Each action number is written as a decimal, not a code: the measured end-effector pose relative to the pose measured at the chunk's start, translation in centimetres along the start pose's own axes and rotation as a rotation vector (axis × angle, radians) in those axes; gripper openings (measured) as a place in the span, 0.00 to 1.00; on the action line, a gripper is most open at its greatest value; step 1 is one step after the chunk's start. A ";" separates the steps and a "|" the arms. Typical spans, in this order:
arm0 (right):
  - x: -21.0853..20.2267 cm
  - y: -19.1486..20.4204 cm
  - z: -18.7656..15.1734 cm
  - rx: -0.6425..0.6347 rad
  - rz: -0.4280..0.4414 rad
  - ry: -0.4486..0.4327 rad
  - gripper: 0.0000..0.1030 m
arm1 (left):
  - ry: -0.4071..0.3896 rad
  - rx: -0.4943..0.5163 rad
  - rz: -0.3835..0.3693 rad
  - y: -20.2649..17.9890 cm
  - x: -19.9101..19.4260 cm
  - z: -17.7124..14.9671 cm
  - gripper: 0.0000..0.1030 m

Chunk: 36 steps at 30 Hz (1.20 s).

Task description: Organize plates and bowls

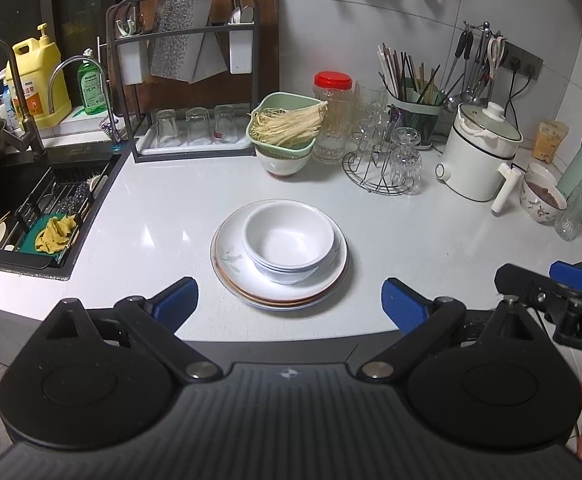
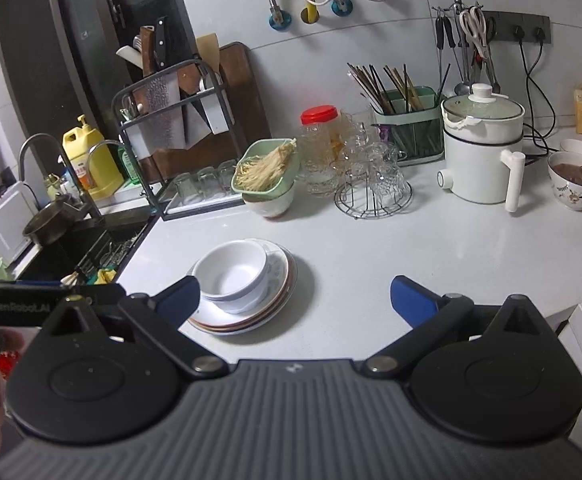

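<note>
A white countertop (image 1: 431, 240) filled most of both views, with a dark sink (image 1: 23, 200) sunk into its far left side. At the far edge stood a black dish rack (image 1: 187, 80) holding a cleaver, with upturned glasses on its tray. To its right sat a white electric pot (image 1: 481, 152) with a glass lid, and behind that a green holder of chopsticks (image 1: 411, 92).

In the middle of the counter lay the stack of plates (image 1: 279, 284), white with a brown-rimmed one among them. Nested white bowls (image 1: 289, 242) sat on top of the plates, slightly toward the far side of the stack. In the right wrist view the same plates (image 2: 247, 316) and bowls (image 2: 233, 274) lay to the near left.

The left gripper (image 1: 289, 300) hovered over the near edge of the counter, just short of the stack, its blue-padded jaws spread wide and holding nothing. The right gripper (image 2: 295, 300) was likewise released and empty, its left finger overlapping the near left edge of the stack in the picture; whether it touched the plates could not be told.

Smaller things stood farther off: a green basket of pale noodles (image 1: 287, 124) on a bowl, a red-lidded jar (image 1: 333, 112), and a patterned bowl (image 1: 541, 200) of brown food at far right.
</note>
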State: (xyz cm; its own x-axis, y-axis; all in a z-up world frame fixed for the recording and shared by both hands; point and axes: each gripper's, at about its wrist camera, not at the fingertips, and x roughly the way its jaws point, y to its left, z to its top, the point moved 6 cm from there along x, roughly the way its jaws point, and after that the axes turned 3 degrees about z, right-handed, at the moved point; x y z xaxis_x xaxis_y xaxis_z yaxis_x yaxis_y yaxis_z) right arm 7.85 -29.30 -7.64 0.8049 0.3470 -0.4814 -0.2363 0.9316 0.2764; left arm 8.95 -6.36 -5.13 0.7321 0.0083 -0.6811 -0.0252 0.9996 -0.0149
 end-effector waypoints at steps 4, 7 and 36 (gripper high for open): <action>-0.1 0.5 0.1 0.003 -0.007 -0.011 1.00 | 0.009 0.008 -0.001 0.1 0.1 0.0 0.97; -0.2 0.7 0.2 0.004 -0.007 -0.017 1.00 | 0.010 0.014 0.003 0.2 0.1 0.1 0.97; -2.0 0.4 -1.8 0.023 -0.040 0.015 1.00 | 0.020 0.008 -0.042 -0.1 -1.2 -2.2 0.97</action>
State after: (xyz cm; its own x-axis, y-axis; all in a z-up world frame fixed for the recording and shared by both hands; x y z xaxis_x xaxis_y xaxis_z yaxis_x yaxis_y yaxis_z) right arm 5.17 -29.38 -8.02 0.8054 0.3112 -0.5046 -0.1915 0.9421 0.2752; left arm 6.60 -6.55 -5.93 0.7184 -0.0337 -0.6948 0.0103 0.9992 -0.0378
